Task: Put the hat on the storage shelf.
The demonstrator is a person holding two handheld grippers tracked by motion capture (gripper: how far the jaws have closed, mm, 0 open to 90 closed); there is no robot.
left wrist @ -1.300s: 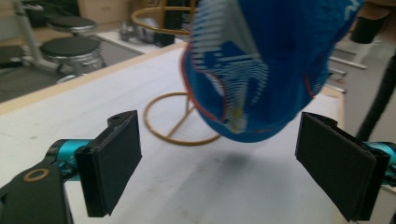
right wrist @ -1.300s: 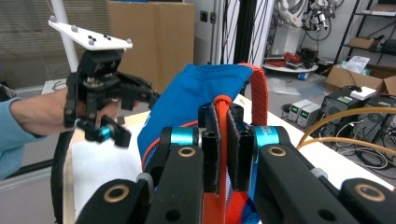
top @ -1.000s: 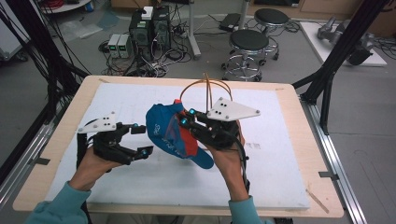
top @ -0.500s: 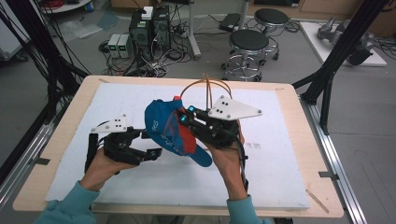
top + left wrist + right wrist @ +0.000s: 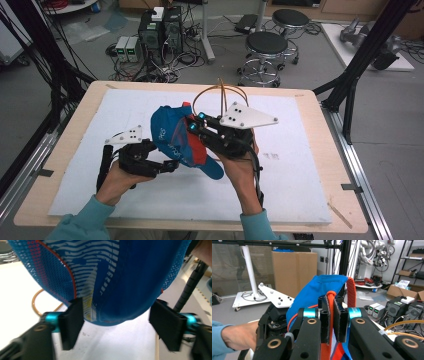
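A blue cap [image 5: 176, 140] with orange trim is held up above the white mat [image 5: 300, 165], near the middle of the table [image 5: 330, 220]. The right gripper [image 5: 331, 315] has its jaws clamped on the orange edge of the cap. The left gripper [image 5: 115, 325] has its jaws wide apart, with the lower part of the cap between them.

I can't read any words here. The blue cap [image 5: 176, 135] I'm holding carries white lettering, but it is too blurred and small to make out.
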